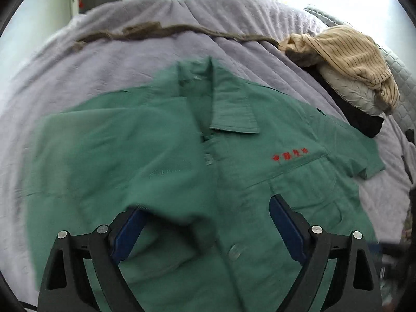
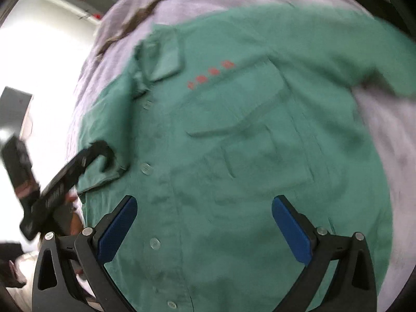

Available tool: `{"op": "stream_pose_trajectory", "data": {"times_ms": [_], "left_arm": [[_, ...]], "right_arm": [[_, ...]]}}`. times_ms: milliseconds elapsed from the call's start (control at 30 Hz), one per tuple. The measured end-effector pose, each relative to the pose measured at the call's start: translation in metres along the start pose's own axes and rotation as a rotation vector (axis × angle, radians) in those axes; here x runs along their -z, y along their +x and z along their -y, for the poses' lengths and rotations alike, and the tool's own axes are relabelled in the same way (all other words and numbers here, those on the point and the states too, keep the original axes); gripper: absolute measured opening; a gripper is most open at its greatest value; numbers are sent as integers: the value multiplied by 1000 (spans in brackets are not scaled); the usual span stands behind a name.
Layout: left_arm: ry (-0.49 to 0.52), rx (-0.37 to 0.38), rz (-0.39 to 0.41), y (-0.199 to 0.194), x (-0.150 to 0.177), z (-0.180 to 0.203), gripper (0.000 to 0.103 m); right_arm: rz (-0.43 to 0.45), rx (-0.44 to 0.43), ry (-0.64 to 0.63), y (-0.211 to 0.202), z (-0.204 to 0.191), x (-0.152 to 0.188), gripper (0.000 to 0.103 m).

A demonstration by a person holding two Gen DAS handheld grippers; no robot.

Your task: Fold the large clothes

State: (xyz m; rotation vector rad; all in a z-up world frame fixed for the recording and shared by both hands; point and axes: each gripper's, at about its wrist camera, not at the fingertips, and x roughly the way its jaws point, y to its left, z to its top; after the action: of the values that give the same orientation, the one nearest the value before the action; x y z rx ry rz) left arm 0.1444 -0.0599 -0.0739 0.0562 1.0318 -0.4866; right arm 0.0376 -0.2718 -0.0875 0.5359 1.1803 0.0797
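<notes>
Green shirt (image 1: 260, 156) spread front-up on bed (image 1: 104, 72), buttoned, red chest lettering (image 1: 290, 155), one sleeve folded inward. Left tongs (image 1: 208, 223) and right tongs (image 2: 204, 221) spread, empty.

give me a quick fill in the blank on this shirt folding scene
1. The shirt spread on the bed is ____ in colour.
2. The lettering above its chest pocket is ____.
3. The bed cover under it is pale ____.
4. The left gripper has its jaws ____.

Missing words: green; red; purple; open
</notes>
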Motion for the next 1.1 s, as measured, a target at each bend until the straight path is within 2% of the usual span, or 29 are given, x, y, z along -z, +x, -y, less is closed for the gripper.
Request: {"op": "stream_pose_trajectory", "data": {"times_ms": [67,133,267,333,367,400,500,600,700,767,800,867,933,967,1000,1067,1100], "left_arm": [[-18,-68,35,-23,6,-18,93],[-48,-177,54,-42,21,-44,93],[-120,-366,4,-59,55,-97,93],[-151,-425,-61,-56,71,-121,93],[-166,-448,-81,-54,77,-131,93],[-179,-467,-90,-53,82,-139,93],[-214,-460,-87,-51,85,-152,93],[-220,-456,-81,-44,82,-155,93],[-225,-452,-54,-38,74,-149,93],[-236,-496,-25,-39,70,-146,93],[-258,-514,-8,-41,72,-147,93],[-324,-508,7,-46,76,-161,93],[-378,-506,7,-49,82,-178,93],[-404,-491,7,-51,86,-187,93],[-435,-471,7,-53,90,-195,93],[-466,-457,4,-55,94,-204,96],[-462,-453,10,-55,94,-204,96]], "right_arm": [[15,23,-109,9,-32,-13,103],[25,68,-263,24,-75,-24,103],[26,114,-513,58,-141,-23,103],[57,290,-702,84,-172,-16,103],[73,350,-746,89,-176,-13,103],[99,424,-795,94,-180,-12,103],[115,560,-849,105,-175,-15,103],[100,620,-899,123,-179,-22,103],[164,637,-954,134,-196,-30,102],[247,627,-891,125,-202,-39,101],[291,601,-784,114,-197,-52,101],[313,499,-540,93,-169,-75,101],[287,330,-167,72,-104,-98,101],[267,287,-56,70,-80,-102,101],[219,184,109,71,-44,-104,101],[142,69,285,79,-6,-97,101],[132,24,337,81,7,-90,101]]}}
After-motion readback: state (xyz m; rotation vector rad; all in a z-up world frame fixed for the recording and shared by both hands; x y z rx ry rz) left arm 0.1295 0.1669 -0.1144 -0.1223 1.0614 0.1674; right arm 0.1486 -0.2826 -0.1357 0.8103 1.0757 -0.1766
